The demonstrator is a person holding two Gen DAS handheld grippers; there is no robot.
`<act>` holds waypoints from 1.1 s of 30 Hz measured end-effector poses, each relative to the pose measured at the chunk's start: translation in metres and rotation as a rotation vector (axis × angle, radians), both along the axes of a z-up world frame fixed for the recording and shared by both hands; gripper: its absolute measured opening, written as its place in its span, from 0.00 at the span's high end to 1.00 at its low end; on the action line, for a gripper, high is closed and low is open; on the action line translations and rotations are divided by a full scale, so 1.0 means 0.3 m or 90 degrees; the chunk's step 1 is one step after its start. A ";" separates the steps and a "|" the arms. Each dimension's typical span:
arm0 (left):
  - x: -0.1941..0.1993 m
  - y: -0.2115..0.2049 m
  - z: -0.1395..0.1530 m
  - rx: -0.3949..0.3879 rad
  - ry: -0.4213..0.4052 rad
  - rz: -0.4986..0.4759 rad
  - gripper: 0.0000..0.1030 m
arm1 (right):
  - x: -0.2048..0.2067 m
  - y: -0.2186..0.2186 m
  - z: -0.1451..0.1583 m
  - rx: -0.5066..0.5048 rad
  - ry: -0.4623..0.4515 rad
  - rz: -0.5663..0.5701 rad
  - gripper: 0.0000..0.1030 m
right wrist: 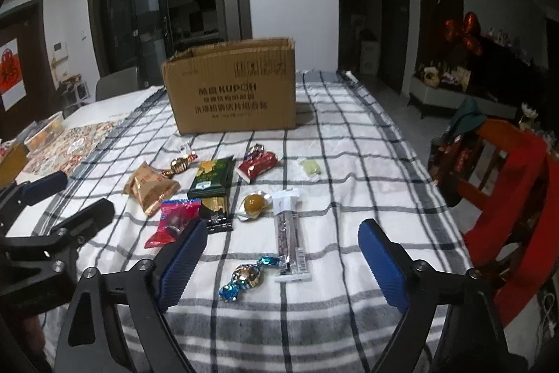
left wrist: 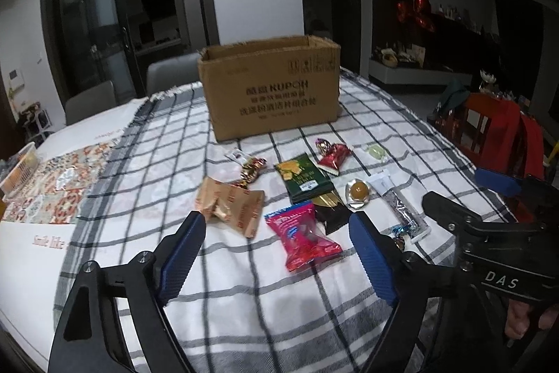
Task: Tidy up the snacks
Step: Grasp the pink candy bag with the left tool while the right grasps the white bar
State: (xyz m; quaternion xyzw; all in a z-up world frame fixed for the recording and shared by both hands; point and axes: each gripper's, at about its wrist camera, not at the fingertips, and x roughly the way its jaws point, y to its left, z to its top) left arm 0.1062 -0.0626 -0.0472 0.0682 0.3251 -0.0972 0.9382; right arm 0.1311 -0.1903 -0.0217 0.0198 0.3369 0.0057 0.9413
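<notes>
Several wrapped snacks lie on a checked cloth in front of an open cardboard box (left wrist: pixel 269 86) (right wrist: pixel 230 86). A pink packet (left wrist: pixel 302 240) (right wrist: pixel 173 221) lies between my left gripper's (left wrist: pixel 277 233) open blue fingers. A tan packet (left wrist: pixel 232 203) (right wrist: pixel 150 189), a green packet (left wrist: pixel 304 179) (right wrist: pixel 211 177), a red packet (left wrist: pixel 333 156) (right wrist: pixel 258 163) and a round yellow sweet (left wrist: pixel 358 191) (right wrist: pixel 253 203) lie beyond. My right gripper (right wrist: pixel 281 240) is open above a blue-foil candy (right wrist: pixel 246 275) and a long clear bar (right wrist: pixel 288 233). Both grippers are empty.
A red chair (right wrist: pixel 517 198) with bags stands at the table's right edge. A patterned mat (left wrist: pixel 59 184) and a plastic basket (left wrist: pixel 19 168) lie at the left. Grey chairs (left wrist: pixel 167 72) stand behind the table. The right gripper's body (left wrist: pixel 489 240) shows at the left view's right side.
</notes>
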 end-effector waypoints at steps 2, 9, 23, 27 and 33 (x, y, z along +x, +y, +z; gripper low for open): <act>0.031 -0.008 -0.023 -0.002 0.017 0.000 0.20 | 0.036 -0.001 -0.023 0.000 0.017 0.007 0.20; 0.145 -0.009 -0.126 -0.041 0.111 0.012 0.32 | 0.139 -0.017 -0.103 0.016 0.073 0.015 0.32; 0.226 -0.050 -0.216 -0.046 0.169 0.011 0.42 | 0.226 -0.019 -0.182 0.030 0.122 0.023 0.50; 0.241 -0.047 -0.234 -0.055 0.182 0.017 0.48 | 0.247 -0.019 -0.201 0.023 0.129 0.025 0.55; 0.235 -0.055 -0.240 -0.056 0.181 0.006 0.61 | 0.252 -0.005 -0.226 -0.003 0.134 0.027 0.63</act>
